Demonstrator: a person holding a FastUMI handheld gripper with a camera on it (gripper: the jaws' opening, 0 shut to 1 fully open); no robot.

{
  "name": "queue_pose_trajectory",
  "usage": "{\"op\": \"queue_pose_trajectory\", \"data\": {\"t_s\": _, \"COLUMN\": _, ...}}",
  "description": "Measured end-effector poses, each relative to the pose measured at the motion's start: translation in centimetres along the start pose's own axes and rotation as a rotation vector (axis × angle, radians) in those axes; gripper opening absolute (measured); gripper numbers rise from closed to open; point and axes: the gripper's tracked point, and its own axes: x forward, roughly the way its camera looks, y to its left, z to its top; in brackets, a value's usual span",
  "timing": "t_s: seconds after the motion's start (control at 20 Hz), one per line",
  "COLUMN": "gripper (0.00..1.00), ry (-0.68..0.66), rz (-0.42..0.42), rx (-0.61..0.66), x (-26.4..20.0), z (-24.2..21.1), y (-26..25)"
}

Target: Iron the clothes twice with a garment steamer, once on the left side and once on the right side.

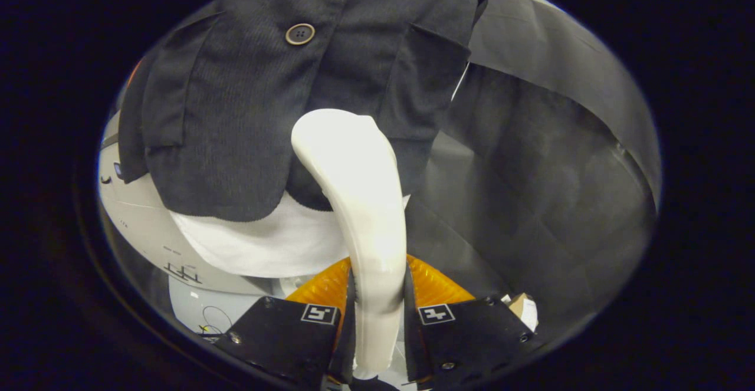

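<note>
Showing the gripper (377, 311) closed around the handle of a white garment steamer (360, 202), with one finger pressed against each side of the handle so that no gap remains between fingers and handle. The steamer rises from between the fingers, curves slightly, and ends in a broad rounded head that lies against the lower front of a dark jacket (265, 114). The jacket hangs just beyond the fingers; its fabric is finely ribbed, and a round brown button (299, 33) sits on the front placket above the steamer head. Patch pockets (424, 84) lie on either side of the placket, and the steamer head rests between them, nearer the pocket on the right as seen from the gripper. The jacket's curved hems part at the bottom, and a white garment (265, 243) shows beneath them, hanging lower than the jacket hem and just beside the steamer's handle. Ribbed orange parts (436, 285) flank the handle immediately ahead of the fingers. Square black-and-white markers (436, 314) are fixed on the upper face of each finger. A white rounded base (135, 220) stands below and beside the jacket. Dark cloth (542, 173) forms the backdrop beyond the jacket.
</note>
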Motion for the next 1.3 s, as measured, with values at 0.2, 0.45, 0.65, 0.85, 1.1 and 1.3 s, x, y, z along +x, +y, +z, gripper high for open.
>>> {"op": "queue_pose_trajectory", "data": {"t_s": 0.2, "gripper": 0.36, "ry": -0.004, "rz": 0.031, "rx": 0.012, "x": -2.3, "z": -1.8, "y": 0.1}}
{"op": "queue_pose_trajectory", "data": {"t_s": 0.45, "gripper": 0.37, "ry": -0.051, "rz": 0.122, "rx": 0.034, "x": -6.4, "z": -2.5, "y": -1.4}}
{"op": "queue_pose_trajectory", "data": {"t_s": 0.65, "gripper": 0.36, "ry": -0.128, "rz": 0.226, "rx": 0.042, "x": -11.3, "z": -2.3, "y": -3.5}}
{"op": "queue_pose_trajectory", "data": {"t_s": 0.85, "gripper": 0.36, "ry": -0.238, "rz": 0.321, "rx": 0.013, "x": -17.0, "z": -3.1, "y": -4.9}}
{"op": "queue_pose_trajectory", "data": {"t_s": 1.1, "gripper": 0.36, "ry": -0.295, "rz": 0.417, "rx": 0.025, "x": -24.1, "z": -5.1, "y": -4.4}}
{"op": "queue_pose_trajectory", "data": {"t_s": 1.3, "gripper": 0.37, "ry": -0.329, "rz": 0.427, "rx": 0.058, "x": -28.8, "z": -5.8, "y": -4.7}}
